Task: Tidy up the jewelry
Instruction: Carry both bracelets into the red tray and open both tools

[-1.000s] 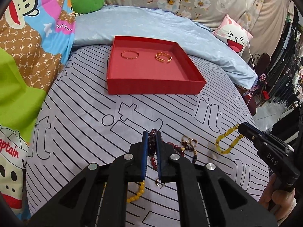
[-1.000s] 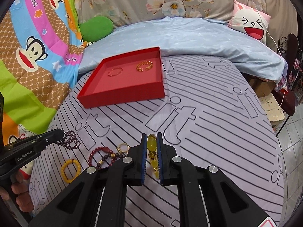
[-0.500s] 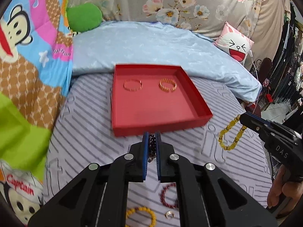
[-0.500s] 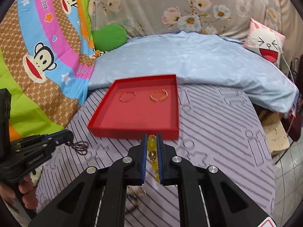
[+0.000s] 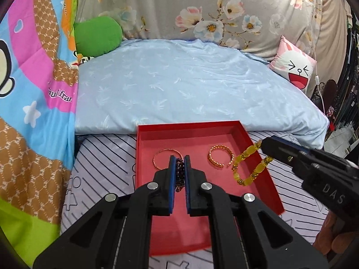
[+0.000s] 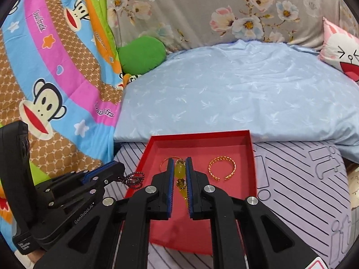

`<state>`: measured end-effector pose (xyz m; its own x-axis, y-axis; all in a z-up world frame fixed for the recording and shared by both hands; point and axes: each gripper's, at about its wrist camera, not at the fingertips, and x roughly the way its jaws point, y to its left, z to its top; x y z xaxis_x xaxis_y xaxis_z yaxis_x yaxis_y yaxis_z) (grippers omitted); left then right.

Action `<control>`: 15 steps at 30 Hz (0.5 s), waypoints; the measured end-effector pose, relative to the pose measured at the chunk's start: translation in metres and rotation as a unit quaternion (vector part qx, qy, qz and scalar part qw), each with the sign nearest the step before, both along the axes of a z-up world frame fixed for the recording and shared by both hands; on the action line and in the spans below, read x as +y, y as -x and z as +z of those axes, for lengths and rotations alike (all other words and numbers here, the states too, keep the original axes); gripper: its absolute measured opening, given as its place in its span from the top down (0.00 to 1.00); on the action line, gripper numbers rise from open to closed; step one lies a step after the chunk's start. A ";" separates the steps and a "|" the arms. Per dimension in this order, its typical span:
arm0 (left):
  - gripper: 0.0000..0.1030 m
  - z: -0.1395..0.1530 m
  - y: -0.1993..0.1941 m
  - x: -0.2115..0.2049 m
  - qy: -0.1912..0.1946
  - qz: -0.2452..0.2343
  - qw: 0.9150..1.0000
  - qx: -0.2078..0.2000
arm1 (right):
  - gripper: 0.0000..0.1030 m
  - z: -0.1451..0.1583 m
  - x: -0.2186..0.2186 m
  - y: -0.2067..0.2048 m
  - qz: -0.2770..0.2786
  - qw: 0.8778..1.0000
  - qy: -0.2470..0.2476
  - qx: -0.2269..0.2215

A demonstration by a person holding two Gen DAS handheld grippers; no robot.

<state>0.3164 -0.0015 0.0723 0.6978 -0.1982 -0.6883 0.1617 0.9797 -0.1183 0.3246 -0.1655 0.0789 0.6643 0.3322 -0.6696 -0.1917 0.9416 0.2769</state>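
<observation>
Holding both bracelets, you have carried them from the striped sheet (image 5: 105, 163) forward over the red tray (image 5: 237, 130), which a second ago lay well ahead. Your left gripper (image 5: 179, 163) is clamped shut on the dark beaded bracelet (image 5: 179, 174) (mostly hidden between the pads in its own view; seen from the right wrist it dangles as a small bunched loop beside the tray's left wall). Your right gripper (image 6: 179, 168) is pinched on the yellow beaded bracelet (image 6: 180, 171), whose loop hangs long-axis downward over the tray's right half. Farther in, the thin bangle (image 5: 160, 154) is partly covered by the fingers; the open gold cuff (image 5: 221, 157) lies flat, its gap towards you.
</observation>
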 end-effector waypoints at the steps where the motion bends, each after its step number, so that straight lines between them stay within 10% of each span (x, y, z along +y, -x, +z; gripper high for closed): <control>1: 0.93 -0.005 -0.005 0.000 0.001 -0.001 1.000 0.004 | 0.91 -0.007 0.000 -0.005 -0.002 1.000 0.000 0.007; 15: 0.91 -0.078 -0.024 -0.009 -0.031 0.002 0.998 0.053 | 0.91 -0.082 -0.028 -0.019 -0.046 0.995 0.057 0.068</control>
